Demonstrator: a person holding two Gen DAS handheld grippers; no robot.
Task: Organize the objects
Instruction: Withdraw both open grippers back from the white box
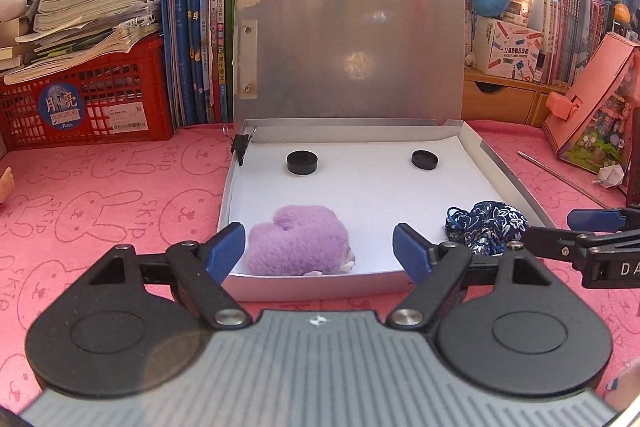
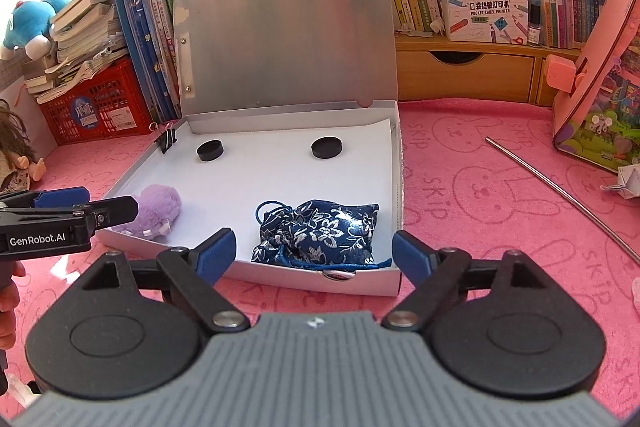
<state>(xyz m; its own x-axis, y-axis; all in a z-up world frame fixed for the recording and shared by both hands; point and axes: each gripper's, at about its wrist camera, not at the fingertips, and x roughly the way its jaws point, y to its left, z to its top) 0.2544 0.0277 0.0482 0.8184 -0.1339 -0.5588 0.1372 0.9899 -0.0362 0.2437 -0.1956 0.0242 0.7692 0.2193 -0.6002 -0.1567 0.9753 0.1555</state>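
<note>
Box: a shallow silver cardboard box [image 1: 502,183] with a white paper lining is laid on the pink rabbit-print cloth [image 1: 100,211]; its hinged silver lid [image 1: 352,51] is propped upright against the row of books, so the interior is left reachable from the front.
Purple toy: a fluffy purple plush toy [image 1: 298,245] is seen inside the box at the front left corner, soft and rounded, probably already put away.
Pouch: a dark blue drawstring pouch of glossy floral brocade [image 2: 320,233] is laid in the front right corner, its blue cord trailing over the front wall beside a small metal disc.
Pucks: two flat black round pucks [image 1: 302,162] [image 1: 425,159] are set on the paper near the back, apparently as weights to hold the lining flat.
Clip: a black binder clip [image 1: 241,143] is fastened on the left wall, likely pinning the paper.
Left gripper [image 1: 319,253]: the blue-padded jaws are spread wide, nothing is held; it is hovered before the purple toy.
Right gripper [image 2: 313,253]: the jaws are likewise spread and empty, aimed at the pouch.
Loose item: a thin metal rod [image 2: 560,191] is left on the cloth, right of the box.
</note>
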